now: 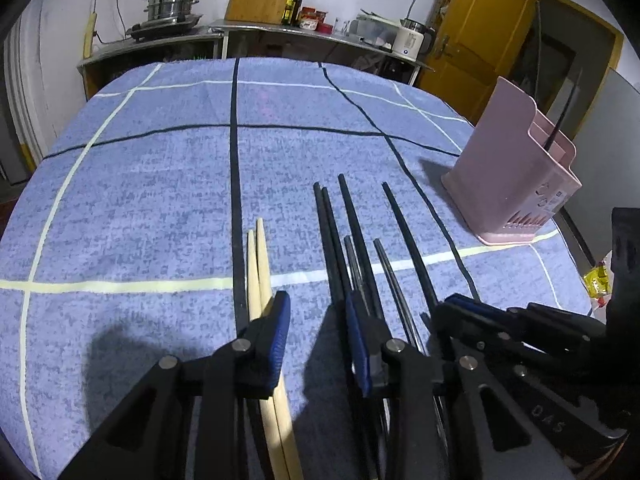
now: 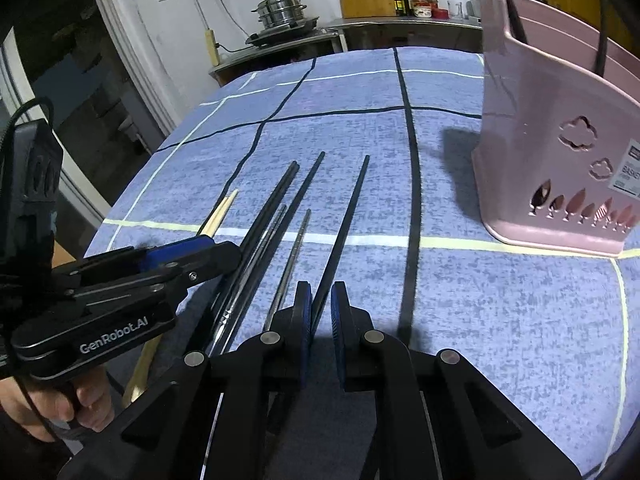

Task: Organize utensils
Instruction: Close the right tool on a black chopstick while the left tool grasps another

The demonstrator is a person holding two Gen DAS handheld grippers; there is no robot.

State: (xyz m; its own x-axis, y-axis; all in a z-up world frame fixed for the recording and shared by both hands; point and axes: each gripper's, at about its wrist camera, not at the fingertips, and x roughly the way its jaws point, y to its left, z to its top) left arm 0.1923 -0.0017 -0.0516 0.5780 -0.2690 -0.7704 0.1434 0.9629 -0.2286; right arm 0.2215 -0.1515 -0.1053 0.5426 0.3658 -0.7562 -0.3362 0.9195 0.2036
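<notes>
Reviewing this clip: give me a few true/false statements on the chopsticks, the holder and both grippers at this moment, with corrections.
1. The pink utensil holder already has one dark chopstick standing in it. True.
2. The wooden chopsticks lie to the right of the black chopsticks in the left wrist view. False: they lie to the left.
3. The right gripper has its fingers on either side of the rightmost black chopstick, with a gap still showing. True.
4. The left gripper is shut on the wooden pair. False: its jaws stand wide open, holding nothing.
5. The holder lies tipped over. False: it stands upright on the blue checked tablecloth.
</notes>
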